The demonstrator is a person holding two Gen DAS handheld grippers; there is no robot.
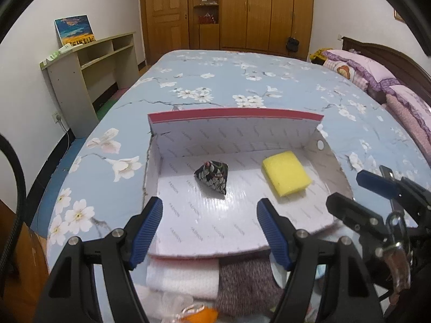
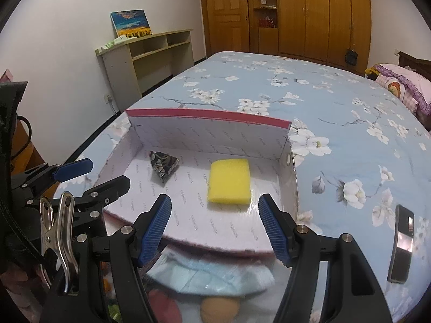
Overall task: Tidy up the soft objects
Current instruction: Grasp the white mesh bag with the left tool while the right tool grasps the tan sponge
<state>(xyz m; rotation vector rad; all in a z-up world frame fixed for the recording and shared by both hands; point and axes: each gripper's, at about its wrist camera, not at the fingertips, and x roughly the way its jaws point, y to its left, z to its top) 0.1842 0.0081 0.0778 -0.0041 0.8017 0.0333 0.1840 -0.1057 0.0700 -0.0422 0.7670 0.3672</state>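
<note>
Sponge (image 2: 229, 185) in box (image 1: 331, 161), towel (image 1: 183, 277) partly hidden, jaws apart

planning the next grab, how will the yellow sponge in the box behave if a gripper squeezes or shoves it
The yellow sponge looks like porous foam, so it would probably compress between the pads and feel light. It lies flat on the box floor, so it should not roll or tip. That floor looks glossy, so a push would likely slide it.
</note>
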